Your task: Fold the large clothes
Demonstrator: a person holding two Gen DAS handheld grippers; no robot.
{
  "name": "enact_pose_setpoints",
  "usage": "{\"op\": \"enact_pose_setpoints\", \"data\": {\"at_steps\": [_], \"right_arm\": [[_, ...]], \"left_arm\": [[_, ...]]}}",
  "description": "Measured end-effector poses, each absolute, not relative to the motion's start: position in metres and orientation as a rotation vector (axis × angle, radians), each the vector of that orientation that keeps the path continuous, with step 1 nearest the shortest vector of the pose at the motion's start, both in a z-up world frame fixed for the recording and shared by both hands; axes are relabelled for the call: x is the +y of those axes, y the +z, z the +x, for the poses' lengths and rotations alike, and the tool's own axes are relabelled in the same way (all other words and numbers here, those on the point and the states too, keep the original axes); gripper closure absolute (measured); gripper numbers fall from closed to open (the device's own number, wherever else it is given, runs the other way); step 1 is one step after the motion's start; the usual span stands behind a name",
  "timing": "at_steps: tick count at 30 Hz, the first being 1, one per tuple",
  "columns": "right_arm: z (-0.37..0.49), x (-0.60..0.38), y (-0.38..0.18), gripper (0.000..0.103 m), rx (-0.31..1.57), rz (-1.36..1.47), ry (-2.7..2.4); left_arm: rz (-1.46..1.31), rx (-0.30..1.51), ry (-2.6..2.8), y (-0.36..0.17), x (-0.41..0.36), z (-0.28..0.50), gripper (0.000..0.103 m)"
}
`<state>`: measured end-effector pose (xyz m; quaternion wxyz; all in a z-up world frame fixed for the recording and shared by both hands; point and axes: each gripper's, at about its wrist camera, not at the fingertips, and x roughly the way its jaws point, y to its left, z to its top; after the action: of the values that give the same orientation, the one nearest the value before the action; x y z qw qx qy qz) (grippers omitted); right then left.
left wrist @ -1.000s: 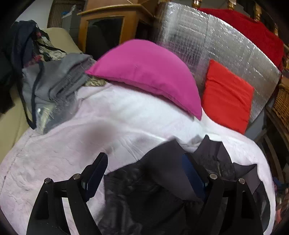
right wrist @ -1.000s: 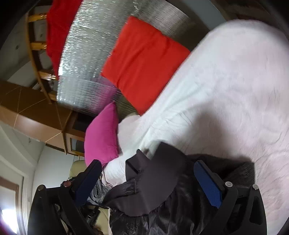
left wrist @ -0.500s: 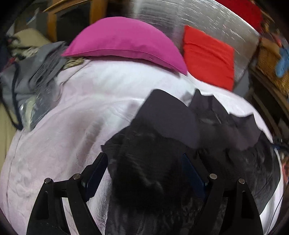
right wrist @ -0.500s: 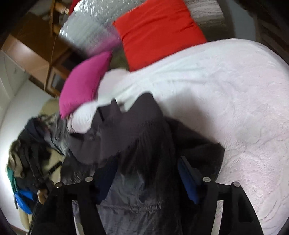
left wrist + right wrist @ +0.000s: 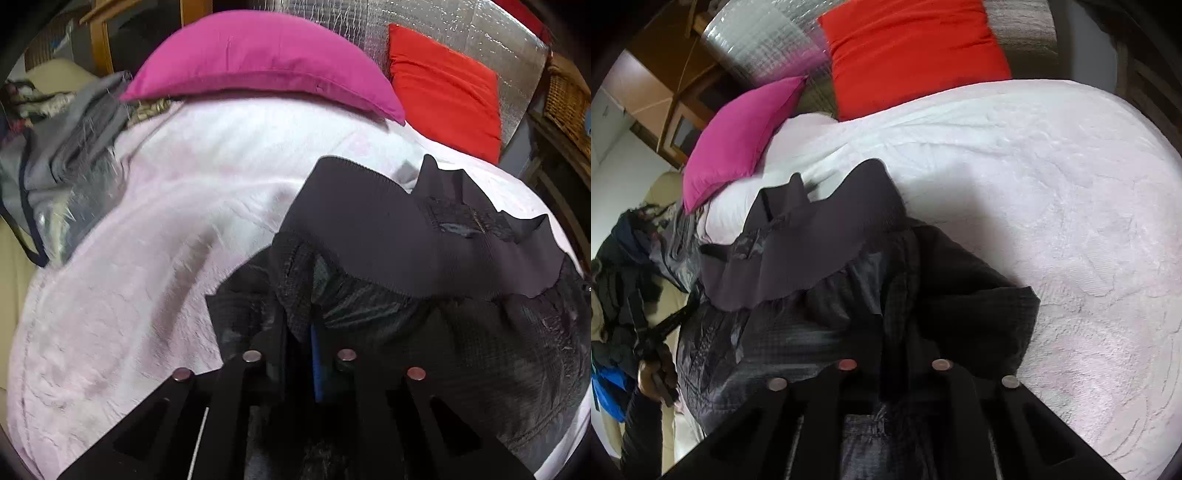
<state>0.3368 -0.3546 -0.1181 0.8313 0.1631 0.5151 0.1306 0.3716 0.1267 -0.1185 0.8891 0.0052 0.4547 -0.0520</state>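
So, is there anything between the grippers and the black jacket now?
No. Both the left gripper and the right gripper are shut on the black jacket, with nothing else visible between them and the cloth.

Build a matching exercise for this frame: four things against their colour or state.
Things:
1. jacket
2. near pillow
3. far pillow
4. bed cover

Colour or state:
A. pale pink, spread flat
B. red
C. dark, crumpled, gripped by both grippers
D. magenta

Pairs: 1-C, 2-D, 3-B, 4-A
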Motion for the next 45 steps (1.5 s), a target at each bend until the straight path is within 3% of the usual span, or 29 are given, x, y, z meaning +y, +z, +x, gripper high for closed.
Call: {"op": "enact_pose_setpoints", "data": {"at_steps": [6, 10, 14, 20, 21, 22, 24, 25, 26, 31, 37, 39, 40, 42, 45], "right_arm": [[0.330, -0.359, -0.080, 0.097, 0.965, 0.278, 0.208], [0.341, -0.368, -0.135, 0.097, 1.070, 0.358, 0.149], [0.336, -0.373, -0.145, 0.097, 1.082, 0.404, 0.137], [0.337, -0.374, -0.137, 0.089, 1.098, 0.449, 0.112], [0.334, -0.372, -0.131, 0.088, 1.085, 0.456, 0.113], [0.330, -0.370, -0.123, 0.079, 1.066, 0.451, 0.118], [0.322, -0.369, -0.112, 0.042, 1.032, 0.442, 0.118], [0.319, -0.367, -0.106, 0.010, 1.011, 0.451, 0.109], [0.311, -0.369, -0.096, 0.006, 0.967, 0.472, 0.103], [0.281, -0.367, -0.079, 0.006, 1.000, 0.425, 0.161], [0.261, -0.357, -0.103, 0.010, 1.100, 0.328, 0.135], [0.259, -0.356, -0.113, 0.045, 1.135, 0.316, 0.145], [0.257, -0.356, -0.115, 0.071, 1.137, 0.292, 0.121], [0.253, -0.357, -0.111, 0.082, 1.117, 0.287, 0.122], [0.252, -0.366, -0.118, 0.084, 1.125, 0.291, 0.106]], "left_arm": [[-0.030, 0.860, -0.043, -0.100, 0.141, 0.369, 0.096], [0.025, 0.940, 0.001, -0.141, 0.131, 0.386, 0.095], [0.135, 0.934, 0.023, -0.143, 0.117, 0.384, 0.095], [0.075, 0.913, 0.044, -0.126, 0.120, 0.374, 0.086], [0.080, 0.902, 0.039, -0.120, 0.118, 0.368, 0.076], [0.087, 0.893, 0.029, -0.114, 0.115, 0.363, 0.055], [0.108, 0.824, 0.012, -0.095, 0.111, 0.350, 0.033], [0.123, 0.779, 0.029, -0.086, 0.111, 0.343, 0.029], [0.140, 0.724, 0.059, -0.074, 0.110, 0.331, 0.027], [0.046, 0.688, -0.041, -0.045, 0.101, 0.287, 0.026], [0.061, 0.719, -0.174, -0.068, 0.045, 0.260, 0.026], [0.075, 0.750, -0.193, -0.081, 0.027, 0.260, 0.026], [0.087, 0.769, -0.191, -0.089, 0.019, 0.262, 0.026], [0.117, 0.830, -0.135, -0.109, 0.008, 0.270, 0.026], [0.086, 0.922, -0.107, -0.136, 0.010, 0.286, 0.027]]}}
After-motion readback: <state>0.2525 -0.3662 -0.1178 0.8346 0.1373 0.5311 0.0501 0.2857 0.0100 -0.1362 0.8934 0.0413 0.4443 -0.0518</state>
